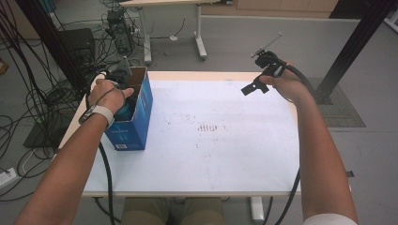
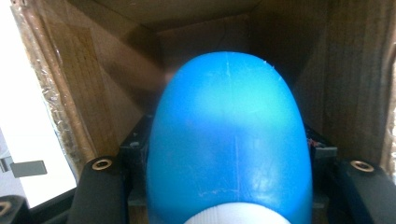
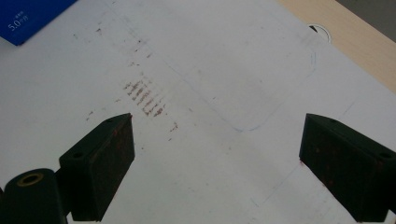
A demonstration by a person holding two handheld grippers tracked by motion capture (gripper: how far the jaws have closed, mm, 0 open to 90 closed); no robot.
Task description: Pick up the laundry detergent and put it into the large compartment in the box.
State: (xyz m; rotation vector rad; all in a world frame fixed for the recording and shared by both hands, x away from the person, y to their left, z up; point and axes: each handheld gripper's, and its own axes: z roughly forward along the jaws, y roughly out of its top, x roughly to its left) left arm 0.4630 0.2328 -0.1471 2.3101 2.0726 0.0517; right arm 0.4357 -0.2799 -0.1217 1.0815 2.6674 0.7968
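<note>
At the left, a blue bottle (image 2: 229, 144) with a white cap is clamped between the jaws of the left gripper (image 1: 123, 89) and is held inside the open top of the blue carton (image 1: 133, 119), which stands upright near the left edge of the table (image 1: 197, 178). Whether the bottle already rests on the carton's floor cannot be told; by the look of it the placing is nearly done, and release and withdrawal are judged to be what is left. Inside, brown cardboard walls are seen close on both sides of the bottle, so little sideways room is left and a straight lift out is called for. The middle of the white table is bare but for rust-coloured smudges (image 3: 145, 97). At the right, the right gripper (image 1: 256, 87) is held above the far right corner, its jaws spread wide with nothing between them, well apart from the carton.
</note>
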